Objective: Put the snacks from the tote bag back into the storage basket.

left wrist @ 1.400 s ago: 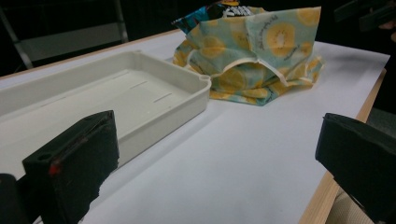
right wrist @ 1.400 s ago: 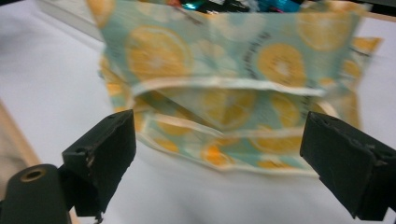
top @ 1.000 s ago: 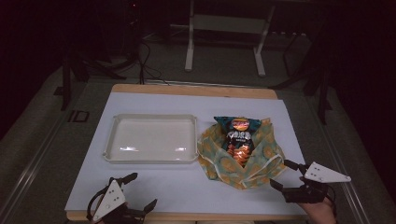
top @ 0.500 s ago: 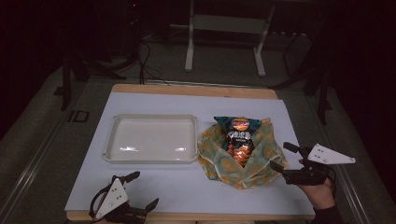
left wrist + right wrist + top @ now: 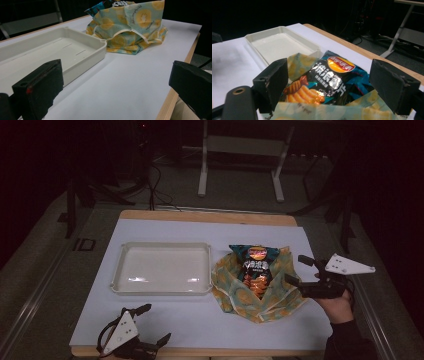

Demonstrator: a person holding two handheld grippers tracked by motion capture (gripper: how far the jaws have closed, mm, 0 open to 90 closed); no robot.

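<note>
High view: left gripper (image 5: 150, 323) spread at the tabletop's near-left corner; right gripper (image 5: 298, 270) spread by the cloth bag (image 5: 260, 287) near the right edge.
Left gripper view: empty tray (image 5: 50, 53) (cream).
Right gripper view: chip packet (image 5: 324, 80) inside the bag.

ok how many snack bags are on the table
1. A single chip bag sits inside the open yellow-patterned cloth bag, right of the white tray. More could be hidden under the cloth; I can't tell.

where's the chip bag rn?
High view: chip bag lies in the yellow-patterned cloth bag, right of the white tray, just left of the right gripper.
</note>
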